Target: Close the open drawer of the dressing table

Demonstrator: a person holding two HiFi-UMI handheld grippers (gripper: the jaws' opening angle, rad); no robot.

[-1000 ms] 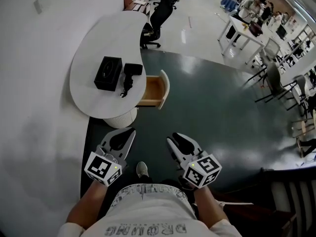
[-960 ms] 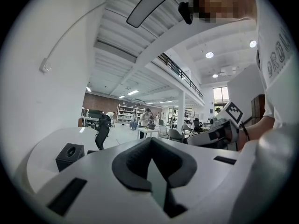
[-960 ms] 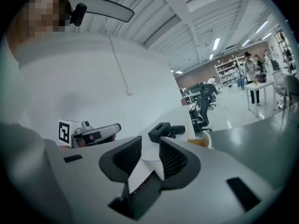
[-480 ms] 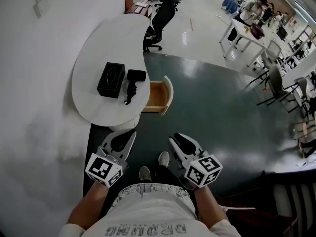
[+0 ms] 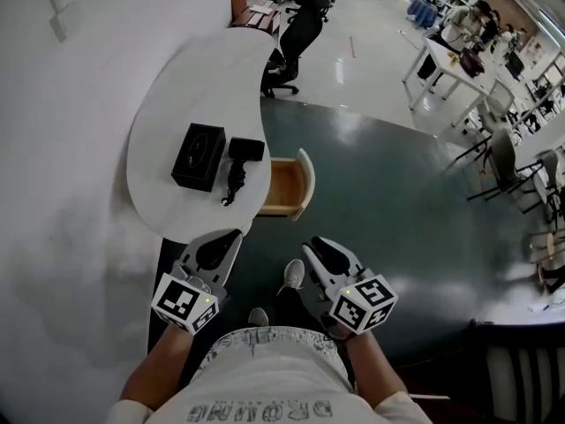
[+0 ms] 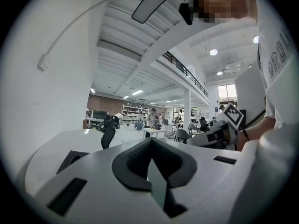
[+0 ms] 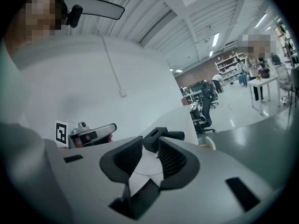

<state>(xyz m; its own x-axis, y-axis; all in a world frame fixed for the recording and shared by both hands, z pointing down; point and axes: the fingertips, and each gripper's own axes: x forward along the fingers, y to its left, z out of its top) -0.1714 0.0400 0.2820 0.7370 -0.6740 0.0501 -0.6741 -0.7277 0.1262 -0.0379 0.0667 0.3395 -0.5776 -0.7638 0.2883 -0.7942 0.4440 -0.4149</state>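
1. One drawer (image 5: 287, 186) is seen pulled out from the right-hand edge of the dressing table (image 5: 168, 122). Its inside is of pale brown wood, and its front is a white, curved panel. It lies ahead of both grippers, well apart from them and touched by neither.
2. The table's top is white, smooth and kidney-shaped, and it is set against a white wall (image 5: 53, 193).
3. Two black things are laid on the top near the drawer: one flat rectangular box (image 5: 198, 156) with a round mark on its lid, and just beside it one hair dryer (image 5: 240, 162) with a trailing cord. Any print on them is too small to be read.
4. The white jaws of the left gripper (image 5: 233, 234) are brought together at the tips, and nothing is held.
5. The jaws of the right gripper (image 5: 309, 244) are held apart and have just been closing a little. Nothing is caught between their dark ribbed pads.
6. One cube with black-and-white square markers is carried on each gripper, two in all.
7. Large letters are printed on the pale shirt (image 5: 265, 387), but they cannot be read with certainty.
8. Two pale shoes (image 5: 294, 275) are planted on the glossy dark green floor (image 5: 397, 193).
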